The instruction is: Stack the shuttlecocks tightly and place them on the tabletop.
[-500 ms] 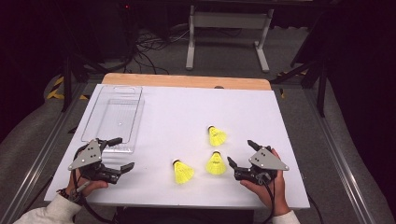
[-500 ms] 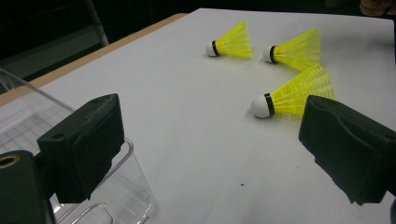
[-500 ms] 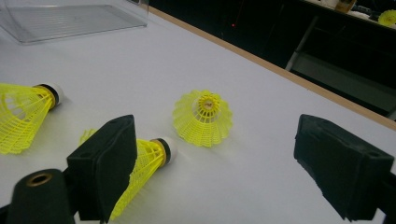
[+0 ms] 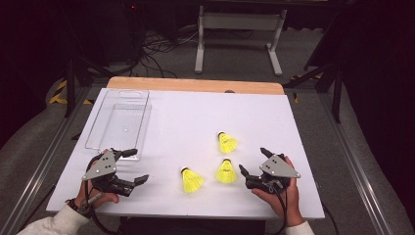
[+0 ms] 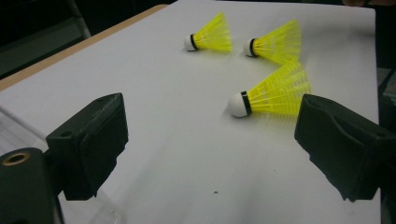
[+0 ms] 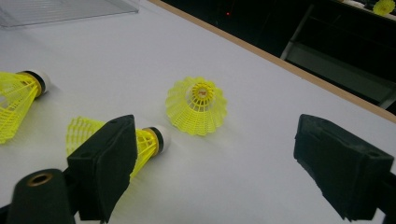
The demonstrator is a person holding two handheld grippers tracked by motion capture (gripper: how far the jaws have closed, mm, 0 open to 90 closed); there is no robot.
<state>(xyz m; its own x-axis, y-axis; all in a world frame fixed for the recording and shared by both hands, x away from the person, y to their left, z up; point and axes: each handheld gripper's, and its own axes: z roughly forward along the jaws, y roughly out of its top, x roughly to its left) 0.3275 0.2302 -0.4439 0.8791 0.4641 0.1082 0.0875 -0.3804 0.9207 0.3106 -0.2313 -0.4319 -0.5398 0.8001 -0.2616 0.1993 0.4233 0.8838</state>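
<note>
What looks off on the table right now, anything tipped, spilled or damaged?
Nothing stands out. Three yellow shuttlecocks lie loose and apart on the white table, none visibly damaged. The clear tray sits flat and empty at the left.

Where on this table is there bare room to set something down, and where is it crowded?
Free: the white table between the clear tray and the shuttlecocks, plus the far right corner. Crowded: the near right, where three shuttlecocks cluster beside the right tool.
</note>
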